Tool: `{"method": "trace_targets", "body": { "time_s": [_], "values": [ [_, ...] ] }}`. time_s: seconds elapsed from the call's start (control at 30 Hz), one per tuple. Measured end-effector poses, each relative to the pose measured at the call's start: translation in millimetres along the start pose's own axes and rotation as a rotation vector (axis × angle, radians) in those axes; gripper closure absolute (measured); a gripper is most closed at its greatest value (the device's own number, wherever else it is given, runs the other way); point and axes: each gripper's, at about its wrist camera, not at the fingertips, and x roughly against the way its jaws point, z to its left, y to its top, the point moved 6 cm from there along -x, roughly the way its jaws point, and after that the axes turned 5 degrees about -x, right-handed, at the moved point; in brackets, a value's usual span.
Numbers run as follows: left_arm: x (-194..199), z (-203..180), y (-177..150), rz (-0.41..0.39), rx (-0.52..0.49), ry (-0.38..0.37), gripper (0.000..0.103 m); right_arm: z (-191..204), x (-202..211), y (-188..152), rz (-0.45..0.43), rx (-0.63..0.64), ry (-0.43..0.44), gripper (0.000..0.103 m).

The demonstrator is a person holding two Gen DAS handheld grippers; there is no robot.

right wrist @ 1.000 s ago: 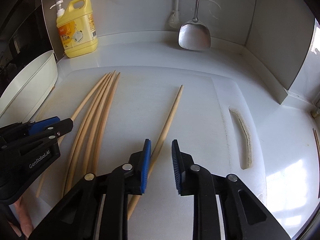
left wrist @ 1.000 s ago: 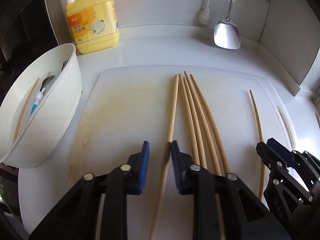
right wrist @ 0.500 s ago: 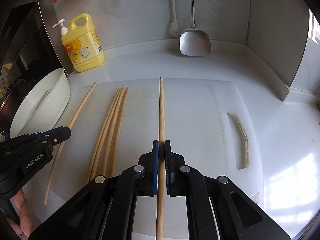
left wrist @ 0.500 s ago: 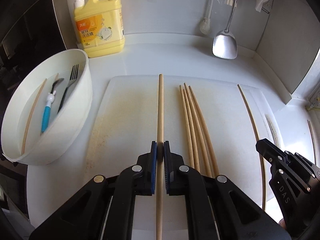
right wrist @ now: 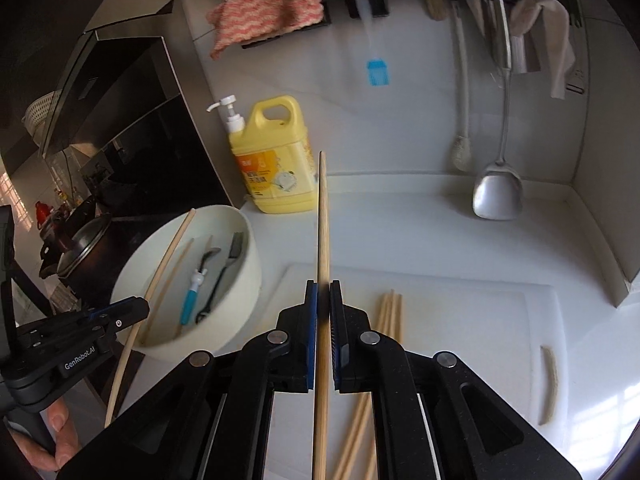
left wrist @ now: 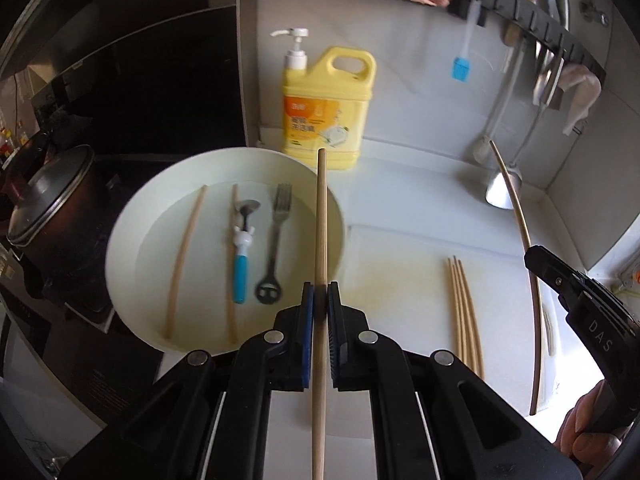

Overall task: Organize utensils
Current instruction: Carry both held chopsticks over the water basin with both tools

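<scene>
White bowl (left wrist: 132, 216) with fork (left wrist: 276, 240), spoon (left wrist: 242, 248), two chopsticks; each gripper pinching one chopstick.

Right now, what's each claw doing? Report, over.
Left gripper shut on a chopstick above the white bowl. Right gripper shut on another chopstick. Four remain on board. Path clear.

Legible markings, two items: "GenRobot.AI", white lettering on the black side of the left gripper (right wrist: 120, 312), seen from the right wrist; "DAS", pale letters on the black body of the right gripper (left wrist: 538, 258), seen from the left wrist. Yellow detergent jug (left wrist: 326, 108), orange-and-white label: printed characters present, too small and blurred to read.
</scene>
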Motion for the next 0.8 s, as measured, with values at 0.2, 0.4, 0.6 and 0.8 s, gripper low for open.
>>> {"method": "trace_targets", "body": {
  "time_s": [0.2, 0.4, 0.6, 0.8],
  "values": [
    [-12.2, 91.9, 20.9, -0.022, 0.04, 0.016, 0.096, 97.3, -52.6, 12.6, 0.029, 0.034, 0.072, 0.097],
    [-43.3, 149.6, 29.2, 0.02, 0.055, -0.012, 0.096, 161.8, -111.3, 9.0, 0.116, 0.026, 0.115, 0.097],
    [-76.1, 164.9, 26.9, 0.067, 0.065, -0.054, 0.096, 187.4, -163.3, 0.5, 0.226, 0.054, 0.112, 0.097],
    [-104.0, 168.7, 19.2, 0.13, 0.083, -0.089, 0.096, 184.7, -199.3, -9.7, 0.329, 0.035, 0.093, 0.097]
  ]
}}
